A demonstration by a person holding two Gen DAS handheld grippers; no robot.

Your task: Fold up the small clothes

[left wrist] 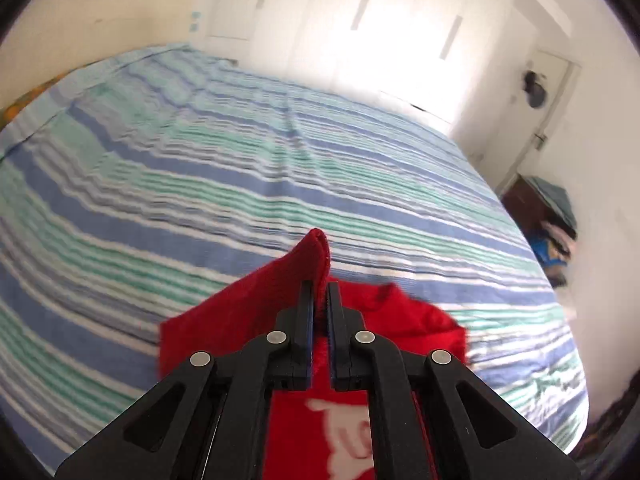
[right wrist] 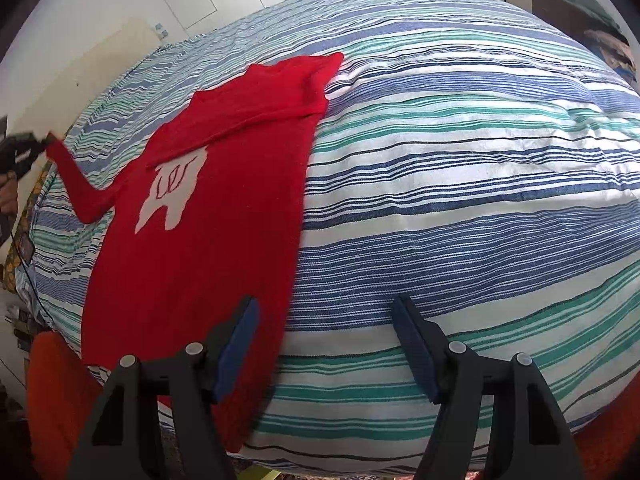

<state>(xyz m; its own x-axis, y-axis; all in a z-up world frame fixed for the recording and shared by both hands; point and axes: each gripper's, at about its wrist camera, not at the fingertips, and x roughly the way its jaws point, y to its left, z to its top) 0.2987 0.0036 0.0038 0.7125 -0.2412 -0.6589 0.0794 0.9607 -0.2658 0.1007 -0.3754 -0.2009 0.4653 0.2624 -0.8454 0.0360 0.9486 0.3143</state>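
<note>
Clearly clenched on cloth: left gripper (left wrist: pixel 320 296) pinching the cuff of the red knitted sweater's sleeve (left wrist: pixel 310 258), cuff end poking up just beyond the fingertips. Below and behind those tips, more of the red knitted sweater with a white animal motif (right wrist: pixel 192 216), lying on the blue, green and white striped bedspread (left wrist: pixel 240 152) of the bed. Ahead of the left gripper, only bedspread, then white wardrobe doors (left wrist: pixel 360 12) well beyond.

Released and spread wide: right gripper (right wrist: pixel 324 344), holding nothing, hovering near the sweater's hem, left finger over the red knit, right finger over bare stripes. Farther ahead and to the left of it, the sweater body flat on the bed, the other sleeve (right wrist: pixel 256 104) already laid across the chest, the pinched sleeve stretched out to the far left.

Likely risks, judged from this: cuff held by a narrow pinch, so a quick pull could slip it free or drag the whole body and undo the laid sleeve; with the hem not pinned, likely bunching; soft, rumpled bedding underneath could leave the fold crooked.

No legible brand or label; red squiggles inside the white motif, possibly letters, unreadable.
</note>
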